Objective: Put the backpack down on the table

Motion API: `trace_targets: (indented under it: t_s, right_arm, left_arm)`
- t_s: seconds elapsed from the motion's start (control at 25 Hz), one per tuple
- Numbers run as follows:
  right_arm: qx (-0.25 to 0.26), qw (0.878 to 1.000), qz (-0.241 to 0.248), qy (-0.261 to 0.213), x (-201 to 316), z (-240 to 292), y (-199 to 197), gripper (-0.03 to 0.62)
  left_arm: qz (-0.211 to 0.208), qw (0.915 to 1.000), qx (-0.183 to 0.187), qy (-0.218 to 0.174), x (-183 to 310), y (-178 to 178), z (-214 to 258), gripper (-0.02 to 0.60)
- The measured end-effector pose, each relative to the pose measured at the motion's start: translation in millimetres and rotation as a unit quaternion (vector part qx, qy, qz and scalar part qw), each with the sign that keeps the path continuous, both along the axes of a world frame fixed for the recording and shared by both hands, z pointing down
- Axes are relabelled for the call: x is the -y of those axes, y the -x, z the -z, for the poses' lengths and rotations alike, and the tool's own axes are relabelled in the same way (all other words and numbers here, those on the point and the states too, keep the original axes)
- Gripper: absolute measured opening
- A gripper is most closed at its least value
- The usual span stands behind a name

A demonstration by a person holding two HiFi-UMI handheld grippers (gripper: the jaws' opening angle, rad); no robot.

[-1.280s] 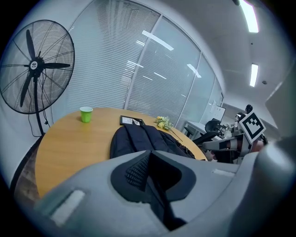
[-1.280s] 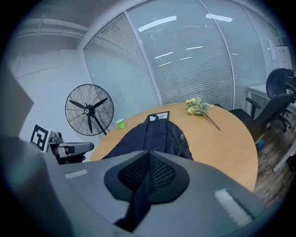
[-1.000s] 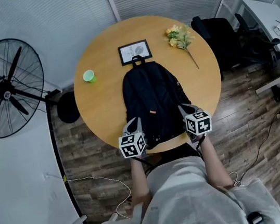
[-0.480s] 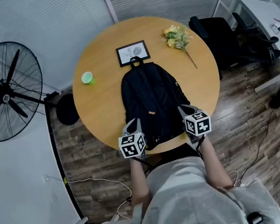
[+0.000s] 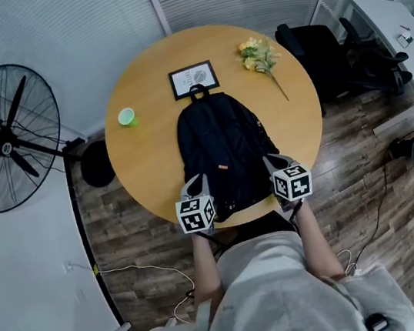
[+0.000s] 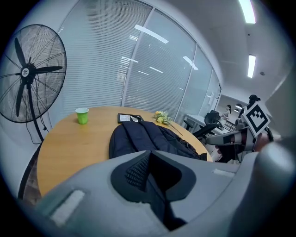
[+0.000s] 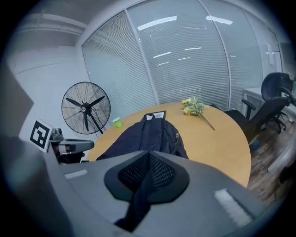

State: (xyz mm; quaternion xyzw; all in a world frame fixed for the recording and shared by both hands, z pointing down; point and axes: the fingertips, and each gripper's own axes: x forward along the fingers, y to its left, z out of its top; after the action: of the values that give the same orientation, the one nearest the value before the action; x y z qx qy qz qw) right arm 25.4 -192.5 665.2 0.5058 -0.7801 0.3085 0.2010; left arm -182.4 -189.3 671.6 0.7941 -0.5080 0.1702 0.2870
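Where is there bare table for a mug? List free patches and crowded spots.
Free: left side between cup and backpack; right side between backpack and table edge, below the flowers. Crowded: the far edge with frame, and the near edge, where left gripper and right gripper grip the backpack.

I can read no words or numbers anywhere from here. The framed card [image 5: 193, 79] at twelve o'clock on the bench [image 5: 144, 163] carries print, but it's too small to make out.
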Motion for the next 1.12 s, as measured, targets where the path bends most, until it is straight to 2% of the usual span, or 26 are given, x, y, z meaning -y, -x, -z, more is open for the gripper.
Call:
trace_targets:
  t_s: [0.56,1.12]
  right_arm:
    - [-0.016,1.0,0.008,0.003,-13.0,-1.5,10.0,0.0]
    - [-0.026,1.0,0.012,-0.004,-19.8,4.6,10.5,0.0]
  left_arm:
    - [-0.005,0.9999,-0.005,0.013,-16.9,1.1,-6.6,0.006]
    - [0.003,1.0,-0.008,0.004,-26.0,5.7,1.2,0.006]
